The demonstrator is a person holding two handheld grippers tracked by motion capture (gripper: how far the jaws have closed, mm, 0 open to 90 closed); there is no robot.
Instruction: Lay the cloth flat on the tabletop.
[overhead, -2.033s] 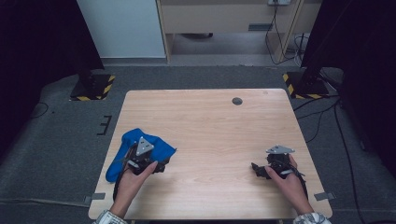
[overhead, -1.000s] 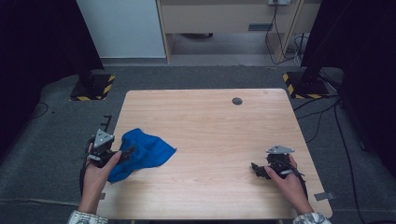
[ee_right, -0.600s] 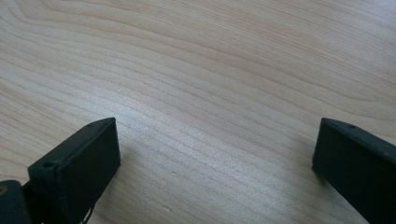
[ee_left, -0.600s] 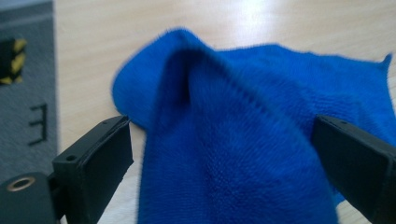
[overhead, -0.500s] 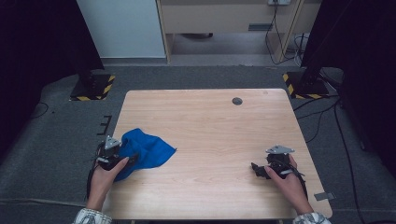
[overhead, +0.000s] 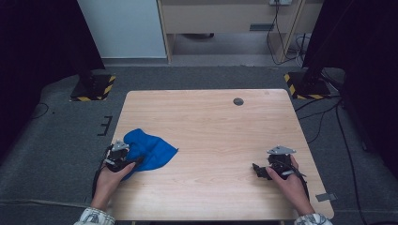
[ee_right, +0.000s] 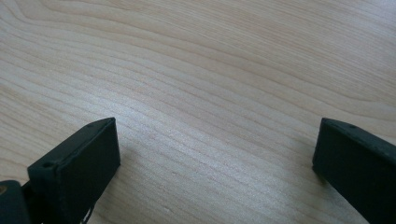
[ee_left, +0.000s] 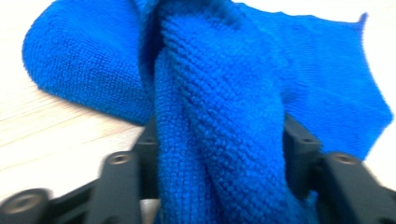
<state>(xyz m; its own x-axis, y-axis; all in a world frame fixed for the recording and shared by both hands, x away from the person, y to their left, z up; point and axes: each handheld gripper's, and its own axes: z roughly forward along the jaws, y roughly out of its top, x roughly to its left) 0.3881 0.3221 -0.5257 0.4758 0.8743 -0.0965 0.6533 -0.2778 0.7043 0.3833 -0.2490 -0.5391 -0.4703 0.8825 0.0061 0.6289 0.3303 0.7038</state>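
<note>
Both hands low: left gripper (overhead: 123, 158) jaws just closed, pinching blue cloth (overhead: 151, 150); right gripper (overhead: 272, 167) jaws wide, empty

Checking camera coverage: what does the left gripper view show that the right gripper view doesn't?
Left gripper view alone: the blue cloth, a thick fold of it bunched between the two black jaws of the left claw, which have just been closing and now touch the fold on both sides; the rest of the cloth lies spread on the table beyond.
Right gripper view alone: the right claw, jaws wide apart with nothing between them, just bare wood.
Both: the light wooden table under the jaws.
</note>
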